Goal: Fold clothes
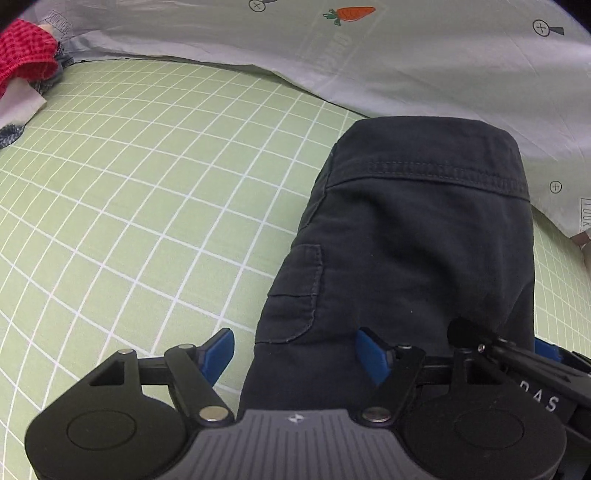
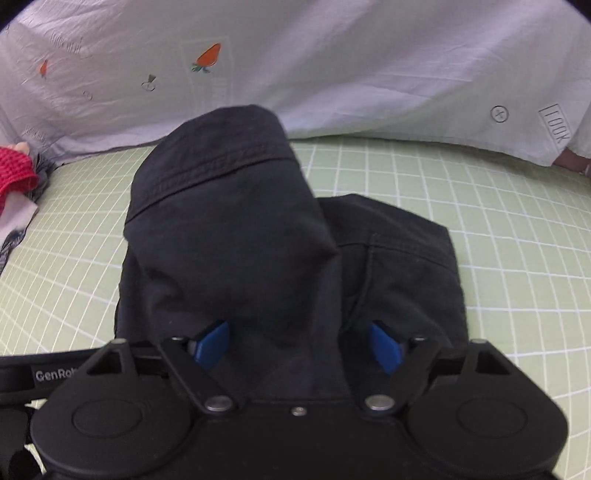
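1. Two grippers are in view, each one seen from its own wrist camera.
2. The left gripper (image 1: 293, 356) has its blue fingers (image 1: 218, 350) spread apart, and nothing is pressed between them; the left finger is over the green sheet and the right finger is over the dark cloth.
3. The right gripper (image 2: 297, 349) has its jaws partly apart, with a raised fold of the dark garment (image 2: 229, 206) standing between the blue pads (image 2: 384, 347); it cannot be told whether the pads press on the cloth.
4. The dark garment is navy or black with stitched seams and a small patch pocket (image 1: 299, 291). It lies on the bed, folded into a narrow shape, and in the left wrist view its far end reaches almost to the pale cover.
5. The bed carries a light green sheet (image 1: 147, 192) with a white grid.
6. Along the far edge of the bed lies a pale grey cover (image 1: 406, 66) printed with carrots (image 1: 351, 14) and small round marks.
7. Near the far left corner of the bed there is a red knitted cloth (image 1: 26, 51) on some other clothes.
8. Some part of the second gripper (image 1: 535, 354) shows at the right of the left wrist view.
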Demonstrator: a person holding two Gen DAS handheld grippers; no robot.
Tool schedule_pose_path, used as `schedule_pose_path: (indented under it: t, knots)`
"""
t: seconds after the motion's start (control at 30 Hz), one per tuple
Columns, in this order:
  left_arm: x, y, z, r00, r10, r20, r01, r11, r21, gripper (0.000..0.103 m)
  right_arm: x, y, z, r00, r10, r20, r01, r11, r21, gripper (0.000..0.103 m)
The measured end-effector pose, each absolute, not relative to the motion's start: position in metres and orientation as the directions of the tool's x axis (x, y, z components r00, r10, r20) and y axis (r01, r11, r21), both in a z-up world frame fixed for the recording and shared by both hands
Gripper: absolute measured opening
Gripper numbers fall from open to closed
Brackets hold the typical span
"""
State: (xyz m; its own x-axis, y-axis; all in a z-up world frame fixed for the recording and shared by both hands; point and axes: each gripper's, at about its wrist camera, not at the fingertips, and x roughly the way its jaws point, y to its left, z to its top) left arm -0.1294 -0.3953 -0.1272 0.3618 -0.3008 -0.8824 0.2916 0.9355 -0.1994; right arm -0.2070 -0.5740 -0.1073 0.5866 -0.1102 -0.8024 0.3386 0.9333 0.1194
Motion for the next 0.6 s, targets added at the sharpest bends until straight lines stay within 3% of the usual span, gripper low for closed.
schedule_pose_path:
  t: [0.07,0.1,0.17,0.3,0.47,0.6]
  knots:
    - [-0.124,-0.395,-0.130,0.352,-0.306,-0.885,0.279,0.936,-0.213,0.074,-0.210,-0.569,-0.104,0.614,-0.098,-0.783,0.308,0.943,0.124,0.038]
    - [-0.125,-0.397,-0.128,0.352,-0.305,-0.885,0.276,0.937,-0.214,0.074,-0.213,-0.569,-0.100,0.630,-0.105,-0.770,0.300,0.947,0.117,0.023]
    - [-0.128,-0.399,-0.123,0.367,-0.301,-0.880,0.287,0.937,-0.201,0.074,-0.221,-0.577,-0.091,0.678,-0.064,-0.732,0.281,0.943,0.177,0.013]
    - [-0.130,-0.408,-0.108,0.399,-0.322,-0.858,0.350,0.919,-0.182,0.074,-0.238,-0.593,-0.066,0.763,0.014,-0.646,0.259,0.909,0.326,0.007]
    - [-0.131,-0.419,-0.072,0.445,-0.412,-0.795,0.423,0.880,-0.219,0.074,-0.264,-0.613,-0.021,0.847,-0.012,-0.531,0.268,0.873,0.408,0.005]
    - [-0.131,-0.429,-0.060,0.452,-0.448,-0.771,0.457,0.859,-0.231,0.074,-0.287,-0.655,-0.034,0.822,-0.079,-0.564,0.393,0.796,0.460,0.005]
